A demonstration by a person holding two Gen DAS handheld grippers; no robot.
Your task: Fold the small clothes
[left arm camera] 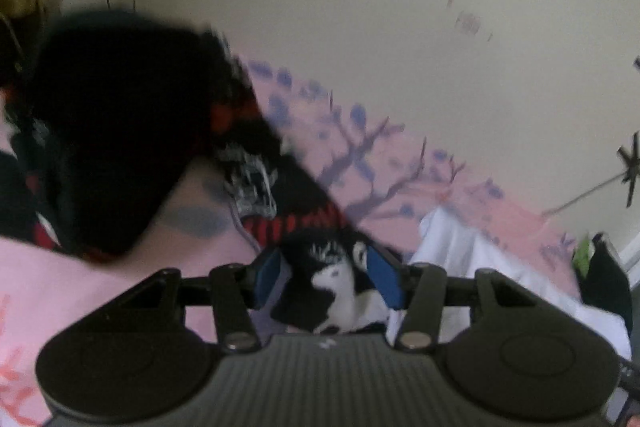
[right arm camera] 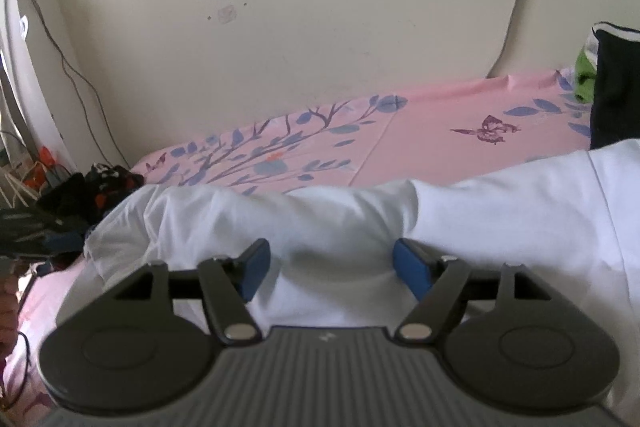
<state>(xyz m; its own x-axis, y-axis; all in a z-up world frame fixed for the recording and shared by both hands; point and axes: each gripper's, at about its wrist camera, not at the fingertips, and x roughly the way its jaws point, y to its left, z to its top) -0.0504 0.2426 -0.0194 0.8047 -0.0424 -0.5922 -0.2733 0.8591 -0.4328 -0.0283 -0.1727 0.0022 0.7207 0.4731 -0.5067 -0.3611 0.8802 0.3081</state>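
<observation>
Left gripper: jaws stood apart around a bunched black-and-white printed garment; blur made it unclear whether the pads touched the cloth.
Right gripper: jaws stood wide, poised just above a white garment, nothing held.
White garment: lay rumpled across the near part of the pink floral bedsheet, spreading rightward.
Dark clothes pile: sat at the far left of the bed.
Step in hand, judged: taking hold of cloth for a fold.
Technique: pinch a hem or corner, not the bulk, and pull the fabric flat before folding.
</observation>
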